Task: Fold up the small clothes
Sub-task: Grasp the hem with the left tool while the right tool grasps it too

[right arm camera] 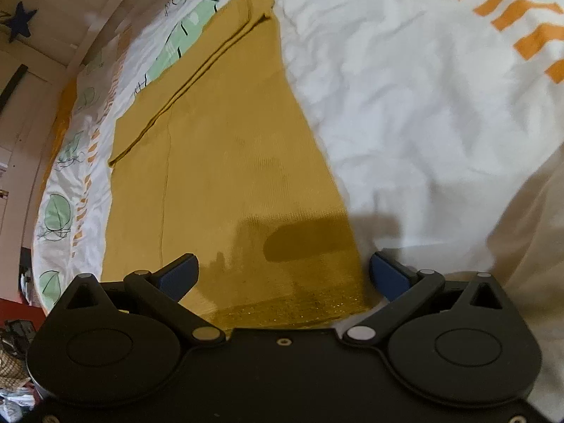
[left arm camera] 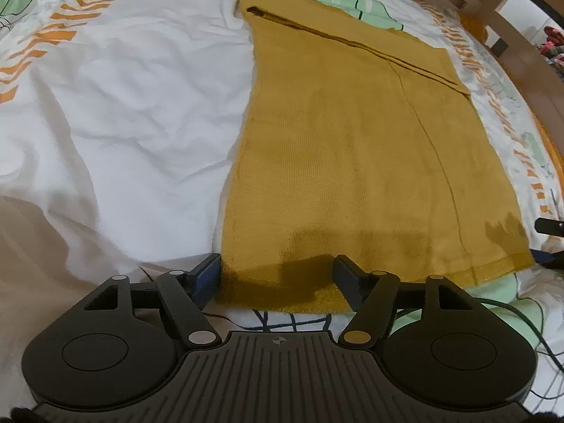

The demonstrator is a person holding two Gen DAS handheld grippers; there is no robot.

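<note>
Left tongs [left arm camera: 276, 275] are spread wide, both fingers low at the near edge of the bed, one blue-padded finger [left arm camera: 207, 272] out to the side, nothing between them. Right tongs [right arm camera: 283, 275] are just as wide, blue pads [right arm camera: 387, 276] facing inward, levelled close to the bed's near edge, gripping nothing, the body tilted slightly.

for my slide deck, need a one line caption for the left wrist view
Open left gripper poised at the near hem of a mustard garment spread flat on a leaf-print bedsheet.
</note>
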